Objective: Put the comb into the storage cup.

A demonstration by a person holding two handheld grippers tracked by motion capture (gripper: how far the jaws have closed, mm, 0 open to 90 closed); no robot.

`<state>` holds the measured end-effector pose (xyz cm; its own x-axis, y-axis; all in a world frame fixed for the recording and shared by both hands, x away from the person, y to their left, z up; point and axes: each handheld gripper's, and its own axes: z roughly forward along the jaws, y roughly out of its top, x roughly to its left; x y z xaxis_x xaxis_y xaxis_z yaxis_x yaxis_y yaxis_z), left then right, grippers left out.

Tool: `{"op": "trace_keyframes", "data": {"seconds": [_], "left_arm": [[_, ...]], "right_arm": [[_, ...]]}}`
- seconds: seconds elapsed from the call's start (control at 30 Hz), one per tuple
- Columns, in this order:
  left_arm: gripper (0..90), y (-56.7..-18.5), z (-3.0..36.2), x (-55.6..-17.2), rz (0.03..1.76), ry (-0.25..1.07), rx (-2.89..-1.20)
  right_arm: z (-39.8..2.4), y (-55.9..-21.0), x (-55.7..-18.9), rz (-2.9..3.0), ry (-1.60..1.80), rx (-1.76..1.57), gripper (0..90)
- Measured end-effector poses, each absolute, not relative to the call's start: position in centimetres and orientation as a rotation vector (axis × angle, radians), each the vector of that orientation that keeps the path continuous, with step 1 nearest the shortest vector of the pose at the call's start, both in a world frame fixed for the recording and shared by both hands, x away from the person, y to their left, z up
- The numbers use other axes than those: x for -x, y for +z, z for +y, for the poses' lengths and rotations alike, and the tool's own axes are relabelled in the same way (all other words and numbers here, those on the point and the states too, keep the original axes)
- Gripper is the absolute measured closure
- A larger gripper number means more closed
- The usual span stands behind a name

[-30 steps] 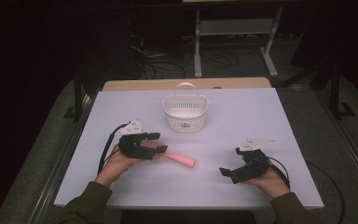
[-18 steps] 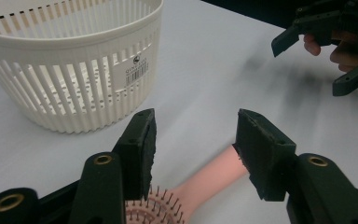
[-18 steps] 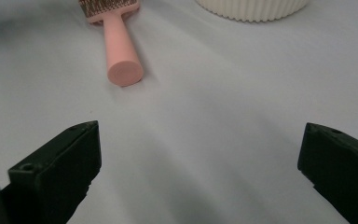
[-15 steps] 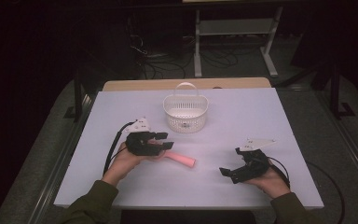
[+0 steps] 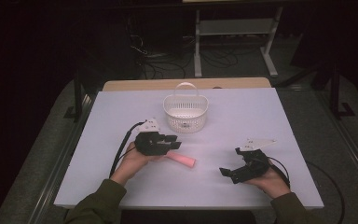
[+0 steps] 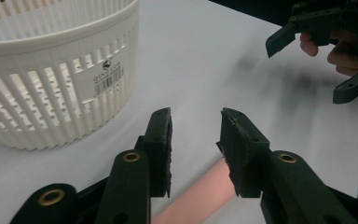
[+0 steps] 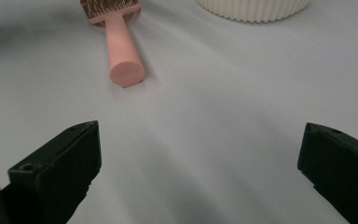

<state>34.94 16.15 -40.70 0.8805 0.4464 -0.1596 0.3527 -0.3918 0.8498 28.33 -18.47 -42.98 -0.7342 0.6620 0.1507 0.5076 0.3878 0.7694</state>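
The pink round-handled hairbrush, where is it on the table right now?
In the high view the pink round-handled hairbrush lies on the white table, left of centre, under the left gripper and in front of the white slatted plastic basket.

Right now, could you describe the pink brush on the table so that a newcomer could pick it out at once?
Start at the white slatted basket at the back of the pale table. In front of it and a little to its left, under the left gripper, lies the hairbrush. It is the only pink thing there, with a round smooth handle and a bristled head.
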Motion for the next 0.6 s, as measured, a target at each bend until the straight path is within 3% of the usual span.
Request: {"op": "trace_keyframes", "data": {"seconds": [0.6], "left_arm": [[81.3, -41.5, 13.3, -34.9, 0.546, 0.073, -2.044]], "right_arm": [[-18.5, -42.9, -28.3, 2.461, 1.271, -1.054, 0.0]]}}
